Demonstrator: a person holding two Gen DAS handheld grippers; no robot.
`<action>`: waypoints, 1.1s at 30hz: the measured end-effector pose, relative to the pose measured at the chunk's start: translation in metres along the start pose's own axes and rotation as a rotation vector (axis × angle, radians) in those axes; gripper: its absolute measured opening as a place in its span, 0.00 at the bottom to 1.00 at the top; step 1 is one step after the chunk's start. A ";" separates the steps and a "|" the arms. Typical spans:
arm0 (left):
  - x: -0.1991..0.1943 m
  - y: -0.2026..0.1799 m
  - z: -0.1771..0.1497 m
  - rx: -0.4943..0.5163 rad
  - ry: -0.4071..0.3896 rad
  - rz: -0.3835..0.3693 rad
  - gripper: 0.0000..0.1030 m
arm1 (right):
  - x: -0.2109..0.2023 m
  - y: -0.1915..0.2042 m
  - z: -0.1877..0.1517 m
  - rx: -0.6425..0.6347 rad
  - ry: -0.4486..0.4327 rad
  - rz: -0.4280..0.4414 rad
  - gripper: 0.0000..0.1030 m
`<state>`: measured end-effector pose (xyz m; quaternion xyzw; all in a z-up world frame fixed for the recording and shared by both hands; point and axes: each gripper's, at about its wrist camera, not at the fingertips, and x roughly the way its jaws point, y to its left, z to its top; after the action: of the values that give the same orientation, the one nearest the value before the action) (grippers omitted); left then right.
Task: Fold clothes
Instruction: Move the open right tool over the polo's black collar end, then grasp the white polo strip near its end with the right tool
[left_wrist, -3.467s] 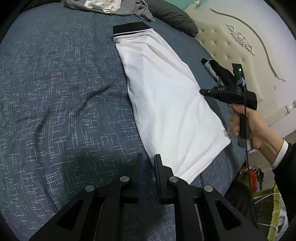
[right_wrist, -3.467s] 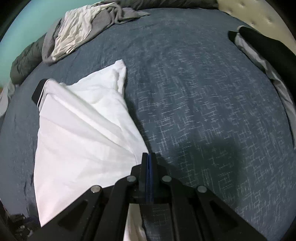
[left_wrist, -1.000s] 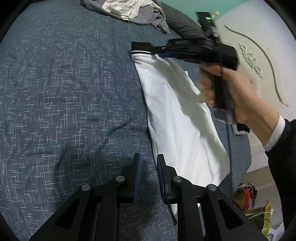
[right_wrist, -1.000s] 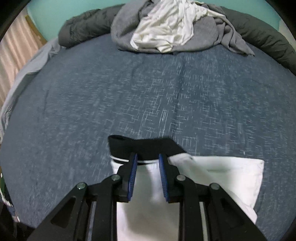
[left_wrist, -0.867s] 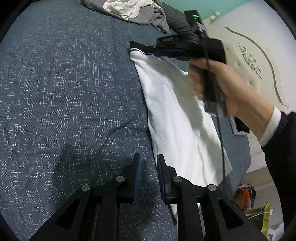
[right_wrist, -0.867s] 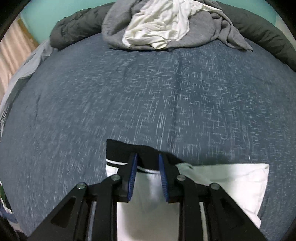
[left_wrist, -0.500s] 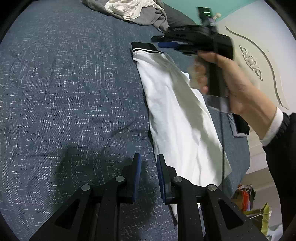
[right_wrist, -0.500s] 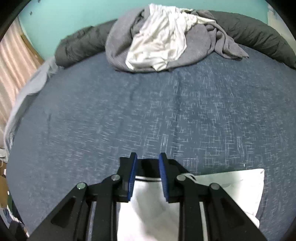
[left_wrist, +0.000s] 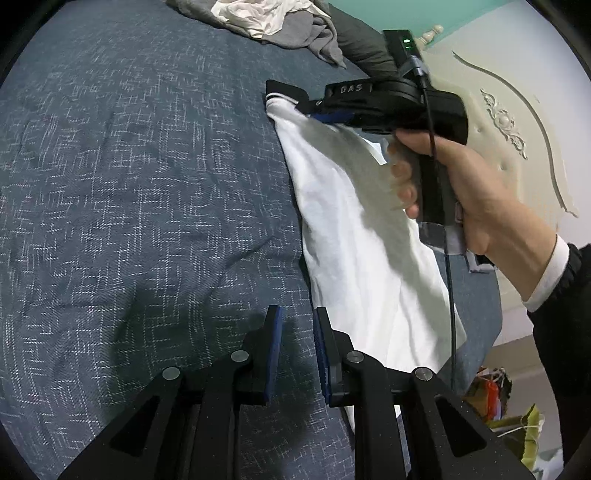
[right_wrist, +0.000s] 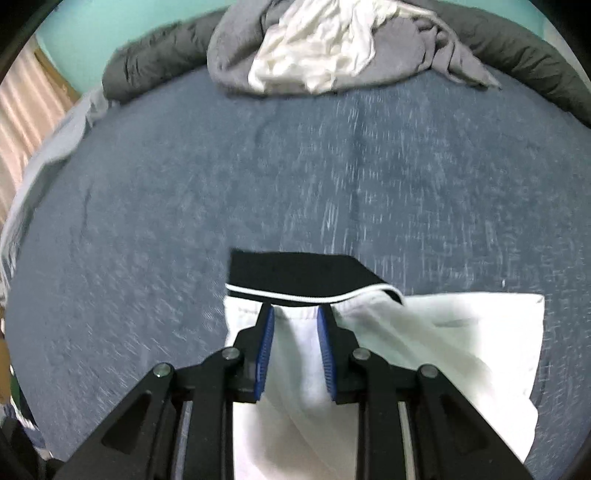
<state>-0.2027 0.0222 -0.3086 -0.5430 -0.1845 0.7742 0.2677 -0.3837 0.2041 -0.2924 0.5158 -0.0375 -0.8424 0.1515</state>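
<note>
A white shirt (left_wrist: 354, 236) with a black, white-striped collar (left_wrist: 284, 90) lies folded lengthwise on the dark blue bedspread (left_wrist: 129, 177). In the right wrist view the shirt (right_wrist: 461, 343) spreads to the right, with its collar (right_wrist: 295, 275) just ahead of my right gripper (right_wrist: 295, 317). That gripper is open, its blue pads over the white fabric below the collar. The left wrist view shows the right gripper (left_wrist: 317, 109) held by a hand (left_wrist: 461, 184) over the collar end. My left gripper (left_wrist: 295, 321) is open at the shirt's near edge, holding nothing.
A heap of grey and white clothes (right_wrist: 332, 48) lies at the far side of the bed, with a dark grey rolled duvet (right_wrist: 517, 55) behind it. A cream tufted headboard (left_wrist: 509, 122) stands on the right. Pale curtains (right_wrist: 22, 122) hang at the left.
My right gripper went from shut on the shirt's side to open over the collar end, and has just dropped closer to the fabric. The left gripper crept toward the shirt's hem.
</note>
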 end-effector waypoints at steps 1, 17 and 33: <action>-0.001 0.000 -0.001 -0.003 0.000 -0.002 0.18 | -0.009 0.000 0.001 0.009 -0.027 0.017 0.23; -0.004 -0.012 -0.025 0.004 0.048 -0.042 0.24 | -0.129 -0.101 -0.149 0.444 -0.140 0.145 0.31; 0.007 -0.018 -0.045 -0.049 0.079 -0.064 0.36 | -0.161 -0.112 -0.244 0.570 -0.340 0.112 0.37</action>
<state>-0.1579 0.0405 -0.3187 -0.5732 -0.2102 0.7385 0.2862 -0.1249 0.3804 -0.2926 0.3867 -0.3246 -0.8624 0.0387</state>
